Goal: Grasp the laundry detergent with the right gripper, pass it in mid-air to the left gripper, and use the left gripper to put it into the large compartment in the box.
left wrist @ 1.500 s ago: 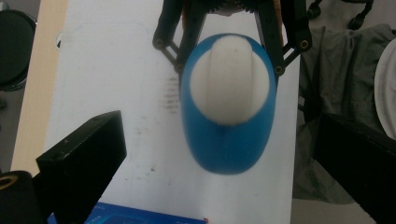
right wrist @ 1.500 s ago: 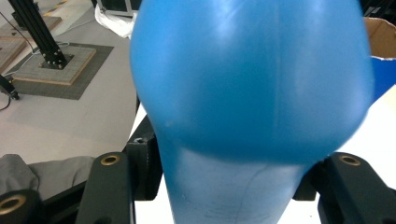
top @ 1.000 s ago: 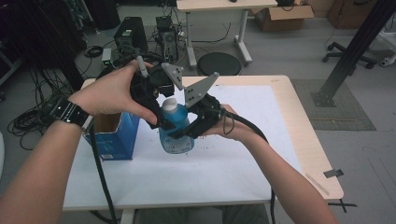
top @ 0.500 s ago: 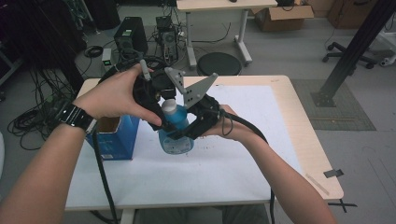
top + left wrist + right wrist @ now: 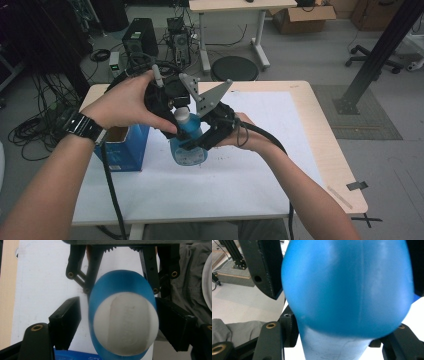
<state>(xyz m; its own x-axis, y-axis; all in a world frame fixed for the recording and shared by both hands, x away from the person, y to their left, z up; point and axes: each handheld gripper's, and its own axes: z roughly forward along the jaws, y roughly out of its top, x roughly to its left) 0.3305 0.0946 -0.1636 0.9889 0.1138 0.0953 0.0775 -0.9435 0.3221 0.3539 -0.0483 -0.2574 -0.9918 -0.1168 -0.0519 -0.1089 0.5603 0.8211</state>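
I am clamping the right tongs (image 5: 192, 145) on the blue plastic bottle (image 5: 188, 142) while the left tongs (image 5: 117, 322), still apart, are straddling its white cap (image 5: 126, 323), needing closing to twist.

1. Left gripper (image 5: 167, 107): black body, jaws ridged on their inner faces (brass-coloured pivot screws), black cable (image 5: 111, 187) trailing.
2. Right gripper (image 5: 207, 132): black linkage frame, grey three-cornered plate (image 5: 212, 97) on top, thick black cable (image 5: 272, 142).
3. Left wrist: black wristwatch (image 5: 82, 126); both forearms unsleeved.
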